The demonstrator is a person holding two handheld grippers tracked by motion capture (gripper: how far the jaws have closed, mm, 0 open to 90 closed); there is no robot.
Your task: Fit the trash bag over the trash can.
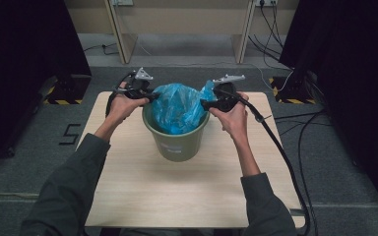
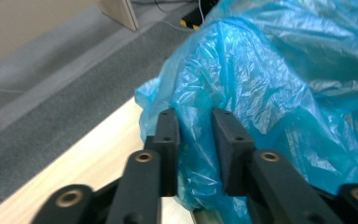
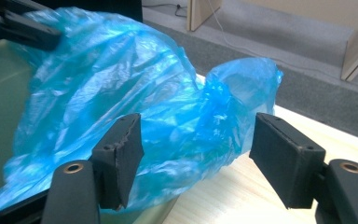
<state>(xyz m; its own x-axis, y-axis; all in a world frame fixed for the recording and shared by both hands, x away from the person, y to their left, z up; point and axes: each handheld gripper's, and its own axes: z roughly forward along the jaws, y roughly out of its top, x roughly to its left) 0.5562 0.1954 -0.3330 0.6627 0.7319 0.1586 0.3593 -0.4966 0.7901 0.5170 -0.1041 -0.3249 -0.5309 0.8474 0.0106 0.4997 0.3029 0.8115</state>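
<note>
A green bucket point(image 1: 177, 145) stands on the wooden table point(image 1: 177, 196), and a crumpled blue plastic bag point(image 1: 177, 105) billows out of its top. My left gripper point(image 1: 147, 97) is at the bucket's left rim. In the left gripper view its jaws point(image 2: 196, 114) stand narrow around a fold of the bag point(image 2: 270, 84), with a gap still between the pads. My right gripper point(image 1: 205, 104) is at the right rim. Its jaws point(image 3: 198, 126) are wide open, and the bag's bunched edge point(image 3: 121, 79) lies loosely between them, untouched. The bucket wall point(image 3: 0, 93) shows at the left of that view.
The table has bare wood in front of the bucket and on both sides. A black cable point(image 1: 280, 147) trails from the right gripper across the table's right edge. Grey carpet, wooden furniture legs point(image 1: 120, 39) and floor cables lie beyond the table.
</note>
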